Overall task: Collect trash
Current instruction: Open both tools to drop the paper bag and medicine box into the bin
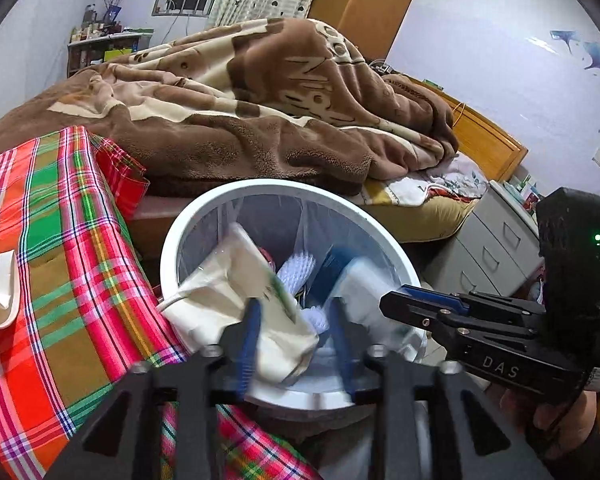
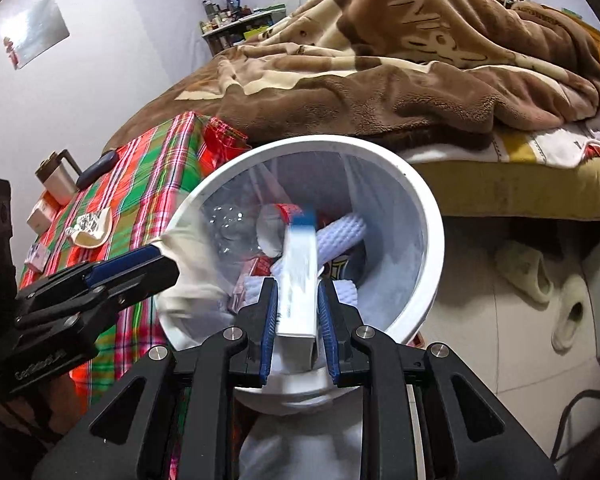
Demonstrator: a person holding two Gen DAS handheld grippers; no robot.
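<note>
**Two grippers over the bin, both loaded**

Left gripper point(image 1: 294, 330): jaws parted around a cream paper wad point(image 1: 240, 300) lying across the white bin point(image 1: 384, 224) rim; it could spill onto the plaid cloth point(image 1: 60, 240). Right gripper point(image 2: 296, 316): clamped on a white-and-blue carton point(image 2: 300, 276) above the bin's mouth; releasing off-centre risks a rim bounce.

My fingers point(image 2: 296, 316) hover over the round white plastic bin point(image 2: 432, 216) at centre frame; the plaid-covered table point(image 2: 140, 184) lies left, the bed point(image 2: 500, 176) behind.
</note>
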